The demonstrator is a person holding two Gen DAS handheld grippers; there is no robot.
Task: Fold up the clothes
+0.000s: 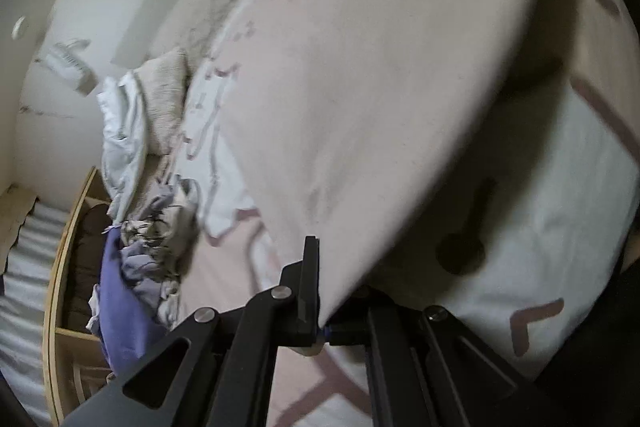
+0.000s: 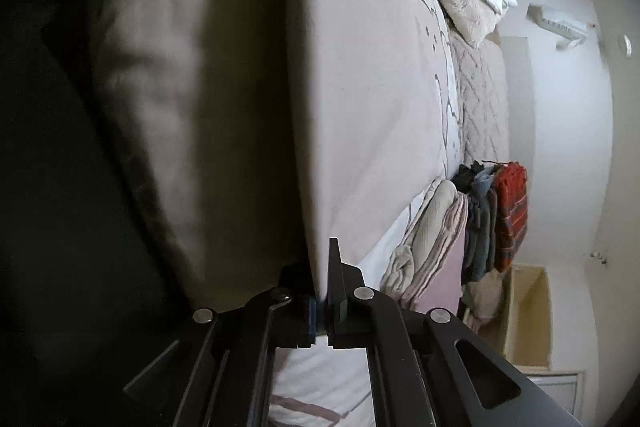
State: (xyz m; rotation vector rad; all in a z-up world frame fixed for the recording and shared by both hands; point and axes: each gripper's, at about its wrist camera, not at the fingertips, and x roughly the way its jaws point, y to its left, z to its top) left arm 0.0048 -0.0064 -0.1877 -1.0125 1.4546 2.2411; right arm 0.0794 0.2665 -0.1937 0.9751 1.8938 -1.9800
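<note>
A large pale pink cloth (image 1: 360,87) hangs stretched in the air over the bed, held at two corners. My left gripper (image 1: 322,311) is shut on one lower corner of it. My right gripper (image 2: 320,291) is shut on the other corner of the same cloth (image 2: 360,107); the cloth's edge runs up from the jaws. The cloth hides much of the bed behind it in both views.
The bed has a white cover with pink lines (image 1: 540,227). A heap of unfolded clothes (image 1: 152,239) and pillows (image 1: 164,99) lie at one end. A stack of folded clothes (image 2: 480,219) sits at the other end. A wooden shelf (image 1: 60,267) stands beside the bed.
</note>
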